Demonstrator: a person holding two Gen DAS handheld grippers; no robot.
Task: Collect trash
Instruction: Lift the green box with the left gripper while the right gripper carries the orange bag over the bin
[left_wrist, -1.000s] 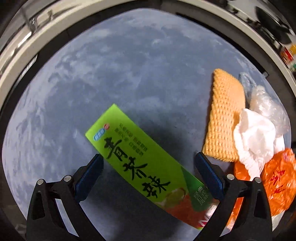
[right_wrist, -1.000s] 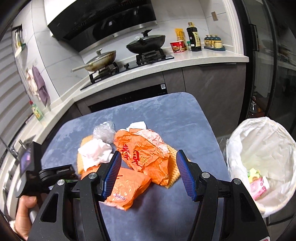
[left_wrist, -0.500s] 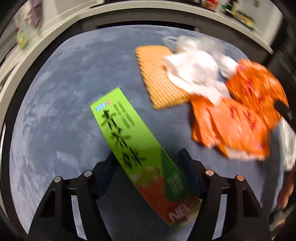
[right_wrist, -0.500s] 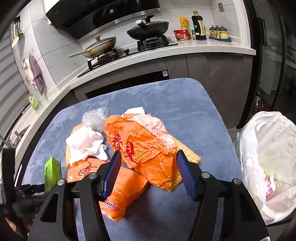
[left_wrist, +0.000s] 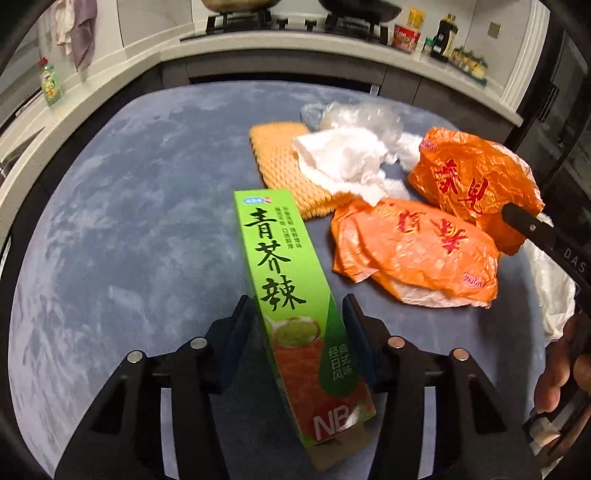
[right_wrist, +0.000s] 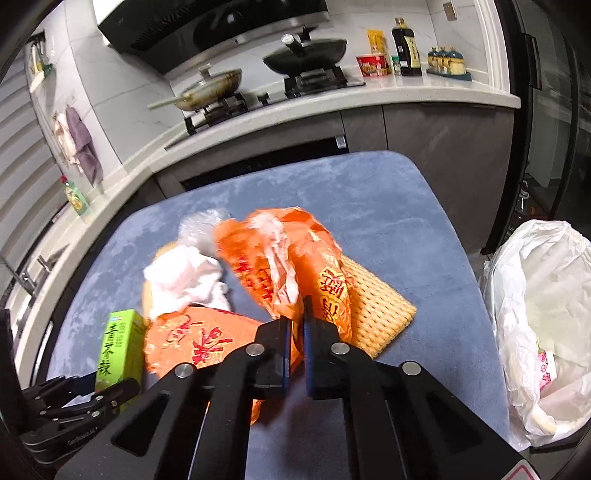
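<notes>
Green carton (left_wrist: 291, 295) sits between the left gripper (left_wrist: 295, 332) jaws, which are closing w/ the box in the gap; pads look just about on its long sides, lower end toward the camera, so it reads as gripped. Prob. light, stiff cardboard, likely empty, crushable if squeezed hard; mid-body flat sides are the spot to hold.

Right gripper (right_wrist: 295, 332) is clenched on a fold of the rear orange plastic bag (right_wrist: 280, 266). Thin, floppy, slippery film, so a bunched pinch like this seems best.

Around them on the blue bench (right_wrist: 388, 206): second orange bag (left_wrist: 413, 254), white crumpled tissue (left_wrist: 340, 162), clear plastic wrap (left_wrist: 362, 116), yellow foam netting (right_wrist: 376, 314). White-lined trash bin (right_wrist: 543, 314) stands off the bench's right edge, some wrappers already inside.
</notes>
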